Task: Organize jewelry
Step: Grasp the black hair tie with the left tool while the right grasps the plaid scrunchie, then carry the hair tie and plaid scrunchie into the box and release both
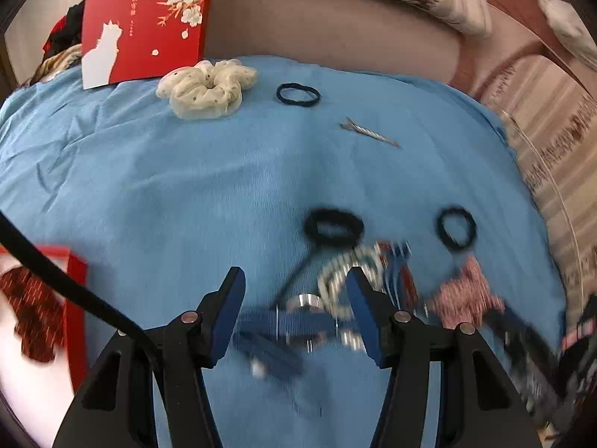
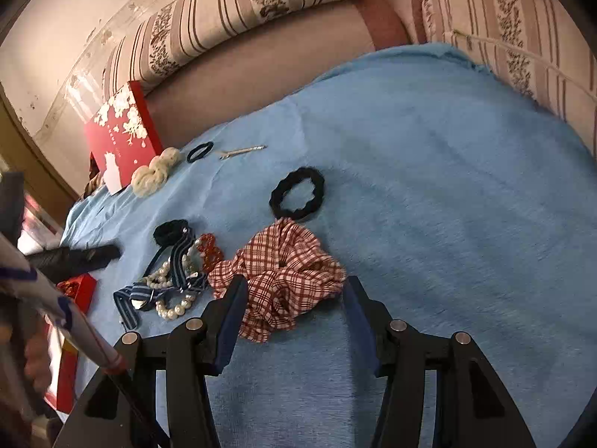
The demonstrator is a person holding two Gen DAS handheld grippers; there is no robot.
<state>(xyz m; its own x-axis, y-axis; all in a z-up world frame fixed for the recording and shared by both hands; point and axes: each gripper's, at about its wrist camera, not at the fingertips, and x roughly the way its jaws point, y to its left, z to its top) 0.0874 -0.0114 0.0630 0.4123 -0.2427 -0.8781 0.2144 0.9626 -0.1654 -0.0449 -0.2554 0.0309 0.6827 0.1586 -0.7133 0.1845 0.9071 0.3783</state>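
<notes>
Hair ties and jewelry lie on a blue cloth [image 2: 447, 186]. My right gripper [image 2: 294, 283] is open, its fingers either side of a red plaid scrunchie [image 2: 283, 280]. Left of it lie a pearl bracelet [image 2: 175, 298], a blue striped bow [image 2: 179, 272], a red bead bracelet [image 2: 209, 254] and a thick black scrunchie [image 2: 296, 194]. My left gripper [image 1: 296, 280] is open and empty above the blurred bow [image 1: 298, 321] and pearls [image 1: 335, 280]. Farther off lie a cream scrunchie [image 1: 207, 87], a thin black hair tie [image 1: 298, 94] and a silver clip [image 1: 369, 132].
A red box lid [image 1: 145, 18] with white flowers leans at the cloth's far edge. An open red box [image 1: 76, 272] holding a dark red scrunchie [image 1: 33, 310] sits at the left. Striped cushions [image 2: 242, 11] border the cloth at the back and right.
</notes>
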